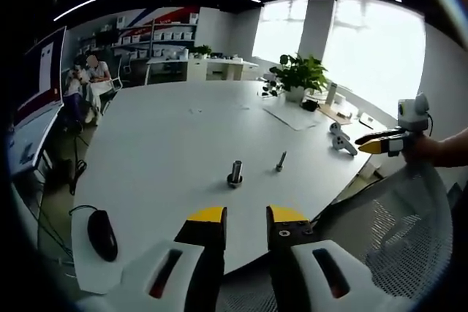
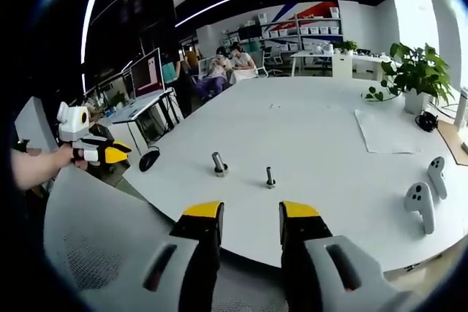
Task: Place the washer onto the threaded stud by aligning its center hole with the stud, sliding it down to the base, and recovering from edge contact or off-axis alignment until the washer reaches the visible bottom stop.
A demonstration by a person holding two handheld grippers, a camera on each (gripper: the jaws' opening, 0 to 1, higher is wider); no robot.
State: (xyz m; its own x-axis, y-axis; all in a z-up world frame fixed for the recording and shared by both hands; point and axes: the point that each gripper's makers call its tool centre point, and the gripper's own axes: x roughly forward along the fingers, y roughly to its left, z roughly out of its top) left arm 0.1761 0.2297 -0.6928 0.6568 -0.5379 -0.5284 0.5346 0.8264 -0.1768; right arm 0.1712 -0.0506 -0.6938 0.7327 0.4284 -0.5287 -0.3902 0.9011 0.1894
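Two small upright metal pieces stand on the white table (image 1: 168, 151). One is a thick stud (image 1: 235, 173) (image 2: 219, 164) with a wider ring at its foot. The other is a thinner threaded bolt (image 1: 281, 161) (image 2: 270, 177) beside it. A loose washer is too small to make out. My left gripper (image 1: 246, 217) hangs open off the table's near edge, short of the stud, with nothing between its jaws. My right gripper (image 2: 251, 213) is open too, with nothing in it, and sits back from the table edge. Each gripper shows in the other's view, held in a hand: the right gripper (image 1: 380, 144) and the left gripper (image 2: 102, 153).
A grey mesh chair back (image 1: 395, 231) (image 2: 95, 239) stands between the grippers and the table. A black mouse (image 1: 102, 234) (image 2: 148, 158) lies near the edge. Two white controllers (image 2: 423, 206), a paper sheet (image 2: 384, 129) and a potted plant (image 1: 300, 74) sit further off. People sit at a far desk.
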